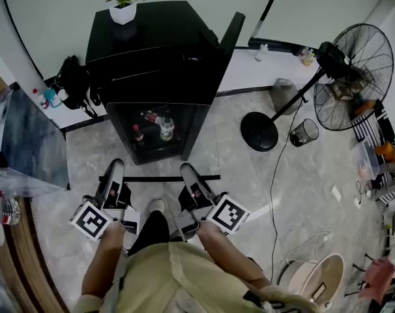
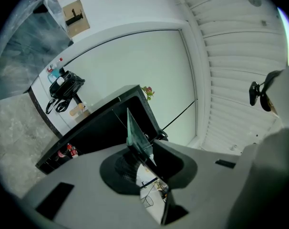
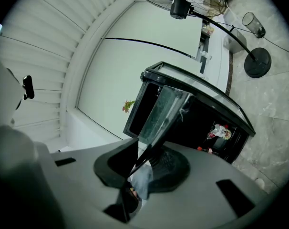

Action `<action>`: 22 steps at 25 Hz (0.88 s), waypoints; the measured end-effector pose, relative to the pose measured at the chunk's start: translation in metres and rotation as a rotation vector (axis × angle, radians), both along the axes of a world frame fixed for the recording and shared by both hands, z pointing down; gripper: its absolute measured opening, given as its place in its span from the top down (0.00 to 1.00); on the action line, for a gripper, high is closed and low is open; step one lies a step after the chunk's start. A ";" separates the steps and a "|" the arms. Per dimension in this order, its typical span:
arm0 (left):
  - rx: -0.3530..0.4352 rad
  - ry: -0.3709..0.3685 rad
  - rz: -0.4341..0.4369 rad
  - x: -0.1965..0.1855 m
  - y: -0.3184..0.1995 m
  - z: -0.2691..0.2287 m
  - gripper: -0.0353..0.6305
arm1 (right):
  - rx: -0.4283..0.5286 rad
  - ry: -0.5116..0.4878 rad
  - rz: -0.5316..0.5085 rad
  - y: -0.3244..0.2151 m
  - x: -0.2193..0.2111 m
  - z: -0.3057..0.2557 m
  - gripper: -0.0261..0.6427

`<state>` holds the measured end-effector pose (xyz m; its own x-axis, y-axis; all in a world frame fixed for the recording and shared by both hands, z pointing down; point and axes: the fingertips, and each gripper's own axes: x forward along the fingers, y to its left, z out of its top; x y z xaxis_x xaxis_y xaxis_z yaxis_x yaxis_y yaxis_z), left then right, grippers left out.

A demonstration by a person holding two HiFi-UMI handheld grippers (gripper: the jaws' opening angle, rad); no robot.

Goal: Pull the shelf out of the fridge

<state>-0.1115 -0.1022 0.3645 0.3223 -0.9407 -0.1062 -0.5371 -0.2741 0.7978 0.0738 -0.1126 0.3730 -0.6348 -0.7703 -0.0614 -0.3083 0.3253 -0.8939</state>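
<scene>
The glass shelf [image 1: 152, 178], clear with a dark front strip, hangs level in front of the open black fridge [image 1: 152, 51], out of its cavity. My left gripper [image 1: 115, 169] is shut on the shelf's left front edge and my right gripper [image 1: 186, 171] on its right front edge. In the left gripper view the pane [image 2: 135, 135] stands edge-on between the jaws of the left gripper [image 2: 142, 151]. In the right gripper view the pane [image 3: 159, 111] runs out from the pads of the right gripper [image 3: 143, 159] toward the fridge [image 3: 201, 113].
Bottles [image 1: 165, 128] stand low inside the fridge, and its door [image 1: 227, 36] swings open to the right. A flower pot [image 1: 124, 12] sits on top. A standing fan [image 1: 351, 77] and wire bin [image 1: 305, 132] are at right, a glass table [image 1: 25, 149] at left.
</scene>
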 end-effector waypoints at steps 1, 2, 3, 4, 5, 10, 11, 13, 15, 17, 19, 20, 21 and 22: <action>0.004 -0.007 -0.011 0.001 0.002 -0.002 0.83 | 0.002 0.000 0.004 0.002 0.001 -0.001 0.85; 0.012 -0.013 -0.024 0.002 0.004 -0.004 0.84 | 0.005 0.001 0.007 0.003 0.002 -0.002 0.85; 0.019 -0.019 -0.040 0.003 0.006 -0.006 0.84 | 0.009 0.002 0.010 0.005 0.002 -0.003 0.85; 0.026 -0.025 -0.056 0.003 0.008 -0.008 0.84 | 0.012 0.003 0.011 0.006 0.003 -0.003 0.85; 0.031 -0.028 -0.073 0.003 0.010 -0.008 0.84 | 0.013 0.003 0.011 0.007 0.003 -0.003 0.85; 0.049 -0.064 -0.145 0.000 0.017 -0.009 0.83 | 0.002 0.001 0.007 0.011 0.000 0.002 0.85; 0.053 -0.071 -0.158 -0.001 0.018 -0.010 0.83 | 0.000 0.002 0.007 0.013 0.000 0.003 0.85; 0.055 -0.077 -0.179 -0.003 0.020 -0.011 0.83 | -0.001 0.004 0.007 0.014 -0.001 0.004 0.84; 0.051 -0.079 -0.195 -0.004 0.021 -0.010 0.83 | 0.001 0.004 0.005 0.014 -0.001 0.004 0.84; 0.048 -0.083 -0.212 -0.004 0.022 -0.009 0.83 | -0.002 0.003 0.004 0.014 -0.001 0.005 0.84; 0.051 -0.086 -0.234 -0.006 0.024 -0.009 0.83 | -0.006 0.001 0.002 0.015 -0.002 0.006 0.84; 0.054 -0.087 -0.244 -0.006 0.025 -0.010 0.83 | -0.006 0.001 0.000 0.015 -0.002 0.006 0.84; 0.056 -0.089 -0.251 -0.007 0.025 -0.011 0.83 | -0.004 0.003 -0.002 0.015 -0.003 0.005 0.84; 0.058 -0.091 -0.256 -0.007 0.025 -0.011 0.83 | -0.001 0.005 -0.003 0.015 -0.003 0.005 0.84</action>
